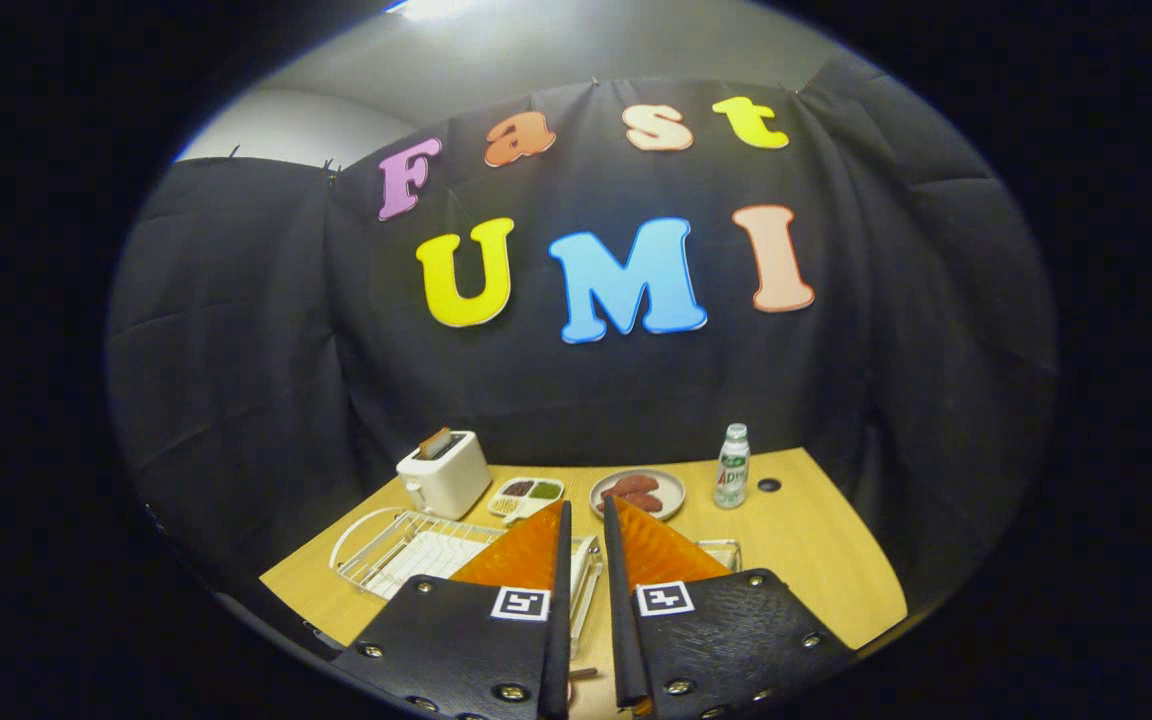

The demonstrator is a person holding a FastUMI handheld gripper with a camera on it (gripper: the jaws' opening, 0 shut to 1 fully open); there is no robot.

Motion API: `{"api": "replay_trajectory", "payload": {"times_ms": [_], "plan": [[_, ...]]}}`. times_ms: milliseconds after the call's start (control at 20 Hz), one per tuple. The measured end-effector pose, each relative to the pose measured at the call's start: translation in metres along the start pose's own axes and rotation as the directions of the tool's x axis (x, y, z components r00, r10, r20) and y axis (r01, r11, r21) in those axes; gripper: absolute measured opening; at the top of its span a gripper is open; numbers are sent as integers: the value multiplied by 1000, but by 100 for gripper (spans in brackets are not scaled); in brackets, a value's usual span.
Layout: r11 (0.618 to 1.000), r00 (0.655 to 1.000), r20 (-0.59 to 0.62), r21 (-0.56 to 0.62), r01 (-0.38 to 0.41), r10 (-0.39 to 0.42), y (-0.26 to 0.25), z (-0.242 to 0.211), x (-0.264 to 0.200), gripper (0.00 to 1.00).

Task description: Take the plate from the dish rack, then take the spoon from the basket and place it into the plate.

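1. Gripper (584, 520): held above the near edge of the wooden table (816, 560), fingers nearly together with only a narrow slot between them, clamped on nothing.
2. Dish rack (406, 548): white wire, on the table to the left of the fingers and partly under the left one; a white tray lay inside it.
3. Plate: none could be made out for certain in the rack; the fingers hid its right half.
4. Basket (719, 548): a small wire corner showed just right of the right finger; its contents were hidden, the spoon with them.
5. Toaster (443, 473): white, beyond the rack, a slice standing in its slot.
6. Divided dish (526, 494): just ahead of the fingertips, beside the toaster.
7. Round dish (639, 492): holding reddish pieces, ahead of the right fingertip.
8. Bottle (732, 466): upright, right of the round dish, with a dark cap (769, 485) lying beside it.
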State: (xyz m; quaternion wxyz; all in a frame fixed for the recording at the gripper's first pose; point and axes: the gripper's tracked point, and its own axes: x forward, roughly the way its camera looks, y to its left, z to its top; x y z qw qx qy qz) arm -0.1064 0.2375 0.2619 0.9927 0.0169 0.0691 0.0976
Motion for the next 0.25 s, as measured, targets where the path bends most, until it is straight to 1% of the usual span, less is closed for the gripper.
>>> {"api": "replay_trajectory", "payload": {"times_ms": [100, 250], "plan": [[999, 998, 60, -41, 31, -28, -11, 25, -1, 17], [998, 993, 111, -45, 53, -48, -20, 47, -2, 17]]}}
